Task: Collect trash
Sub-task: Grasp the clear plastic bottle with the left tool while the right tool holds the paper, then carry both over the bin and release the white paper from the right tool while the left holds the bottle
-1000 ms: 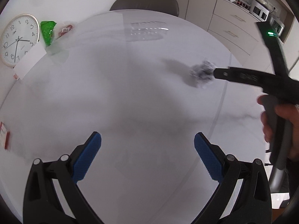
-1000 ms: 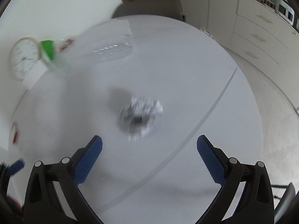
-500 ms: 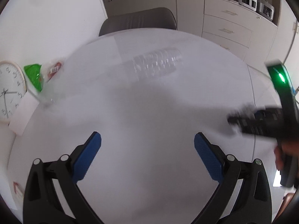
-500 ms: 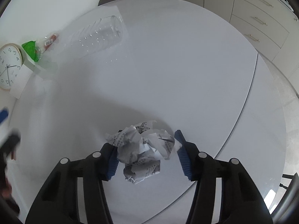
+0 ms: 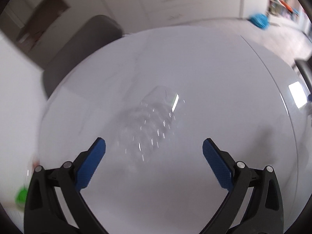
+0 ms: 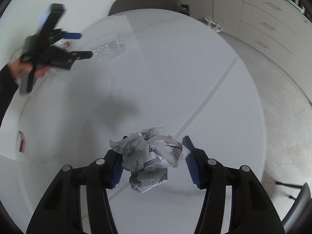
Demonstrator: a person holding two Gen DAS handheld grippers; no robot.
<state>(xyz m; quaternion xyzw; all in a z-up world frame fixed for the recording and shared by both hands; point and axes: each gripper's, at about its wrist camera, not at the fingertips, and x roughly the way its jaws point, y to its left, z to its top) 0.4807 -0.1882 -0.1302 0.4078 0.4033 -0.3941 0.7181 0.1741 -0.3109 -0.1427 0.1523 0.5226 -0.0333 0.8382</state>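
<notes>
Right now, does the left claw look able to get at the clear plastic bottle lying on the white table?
Probably yes: the left claw is open, the clear plastic bottle lies just ahead between its fingers, and nothing stands between them.

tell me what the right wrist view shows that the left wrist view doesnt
Only the right wrist view shows the crumpled paper clamped in the right gripper, a small red and white box near the table edge, and the hand holding the left gripper. Only the left wrist view shows a blue object on the floor. Both share the white round table, the clear plastic bottle lying on it, and the grey chair.
</notes>
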